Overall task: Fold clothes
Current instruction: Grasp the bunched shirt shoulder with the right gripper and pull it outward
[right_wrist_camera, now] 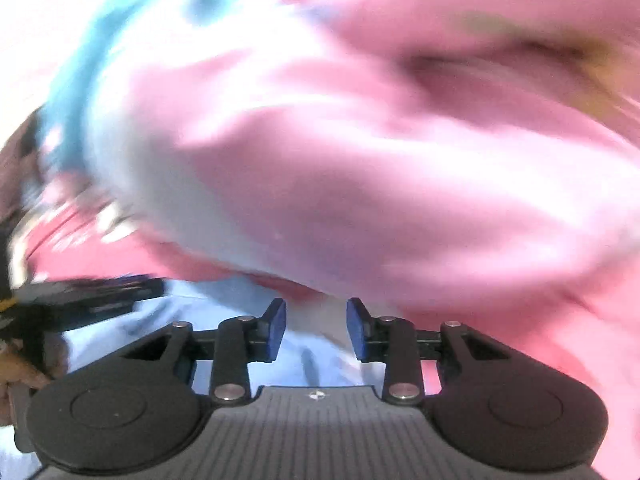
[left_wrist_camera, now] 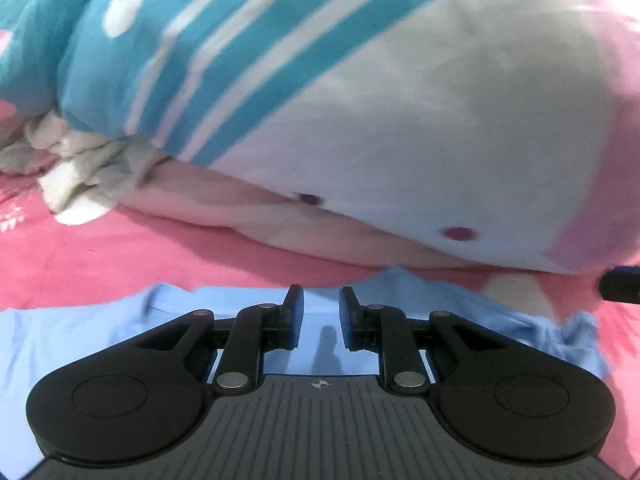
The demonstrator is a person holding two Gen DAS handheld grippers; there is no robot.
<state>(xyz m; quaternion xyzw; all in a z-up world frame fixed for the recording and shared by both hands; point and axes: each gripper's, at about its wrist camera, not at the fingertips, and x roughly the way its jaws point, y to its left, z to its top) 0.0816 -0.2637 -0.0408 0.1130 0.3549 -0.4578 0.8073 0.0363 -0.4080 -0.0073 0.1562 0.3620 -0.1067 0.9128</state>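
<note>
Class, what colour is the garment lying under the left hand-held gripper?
Light blue garment, plain with no pattern; the left wrist view shows it best.

You work over a bed with a pink sheet (left_wrist_camera: 120, 256); a big white, pink and blue-striped duvet (left_wrist_camera: 400, 100) fills the rear.

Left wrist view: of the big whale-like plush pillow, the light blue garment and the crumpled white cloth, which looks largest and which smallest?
1. Plush pillow: fills most of the view.
2. Light blue garment: partly hidden under the left gripper and nearest the camera, so its true size against the pillow is unsure.
3. Crumpled white cloth: smallest, partly tucked under the pillow.
</note>
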